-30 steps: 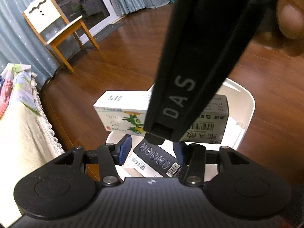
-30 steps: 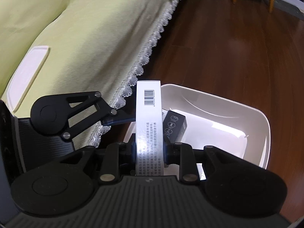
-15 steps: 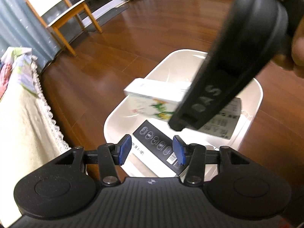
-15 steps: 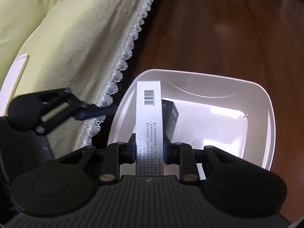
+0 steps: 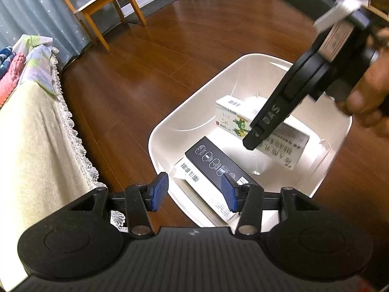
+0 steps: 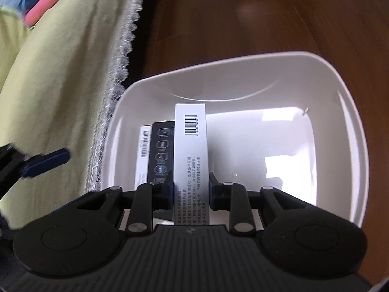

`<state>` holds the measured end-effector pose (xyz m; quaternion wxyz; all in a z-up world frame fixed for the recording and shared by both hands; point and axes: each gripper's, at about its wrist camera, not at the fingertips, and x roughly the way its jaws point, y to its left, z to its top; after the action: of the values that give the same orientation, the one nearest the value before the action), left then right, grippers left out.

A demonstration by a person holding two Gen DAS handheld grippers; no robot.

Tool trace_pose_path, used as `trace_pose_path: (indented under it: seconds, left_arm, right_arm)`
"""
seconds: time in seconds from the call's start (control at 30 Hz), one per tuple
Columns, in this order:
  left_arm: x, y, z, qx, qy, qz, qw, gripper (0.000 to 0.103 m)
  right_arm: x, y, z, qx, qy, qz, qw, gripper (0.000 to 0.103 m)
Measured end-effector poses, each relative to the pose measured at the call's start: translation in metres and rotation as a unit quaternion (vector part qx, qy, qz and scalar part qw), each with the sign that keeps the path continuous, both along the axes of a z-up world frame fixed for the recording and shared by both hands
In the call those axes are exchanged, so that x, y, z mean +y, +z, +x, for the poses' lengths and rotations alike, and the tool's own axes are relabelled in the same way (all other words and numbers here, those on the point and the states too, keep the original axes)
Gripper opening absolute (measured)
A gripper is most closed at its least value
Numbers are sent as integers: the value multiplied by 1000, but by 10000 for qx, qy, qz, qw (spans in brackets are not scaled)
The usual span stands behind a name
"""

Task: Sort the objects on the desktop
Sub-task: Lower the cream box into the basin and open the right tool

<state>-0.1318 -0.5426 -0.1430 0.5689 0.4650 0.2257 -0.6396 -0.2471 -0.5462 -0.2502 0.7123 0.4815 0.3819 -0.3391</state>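
Below my right claw (image 6: 190, 192) sits the white tub (image 6: 350, 102) on the wooden floor (image 6: 267, 12), and my fingers stand on either side of the white medicine box (image 6: 190, 150). The left pad lies against its side; the right pad shows a thin gap, so I cannot tell whether I grip the box or have just let go. It stands on its long edge over the tub, barcode up and pointing away from me. Just left of it, down in the tub, lies the black box (image 6: 161, 150) with a row of icons on its face, resting on a white carton (image 6: 143, 153) with its own barcode.

Ahead of my left claw (image 5: 193, 192) the fingers stand wide apart with nothing between them, hovering over the near rim of the tub. Directly beyond the blue pads (image 5: 159, 192) I see the black box on its white carton at the near end, and further out the medicine box with green print, partly covered by the dark body of my right claw, which a hand (image 5: 367, 102) holds at the upper right. To my left runs a bed with a yellow-green cover (image 5: 31, 146) and lace trim, near the tub. Far off ahead-left stands a wooden chair (image 5: 102, 2) before blue curtains.
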Motion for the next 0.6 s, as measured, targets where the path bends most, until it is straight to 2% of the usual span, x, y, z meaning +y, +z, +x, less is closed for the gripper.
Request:
trace_pose_path:
  seconds: [0.23, 0.6]
  left_arm:
    - [-1, 0, 5, 22, 27, 19, 10000, 54]
    - [-3, -1, 7, 49, 36, 19, 10000, 54]
  right_arm:
    - [-5, -25, 6, -381, -241, 183, 9988, 23]
    - [-3, -47, 9, -142, -370, 173, 9991, 23]
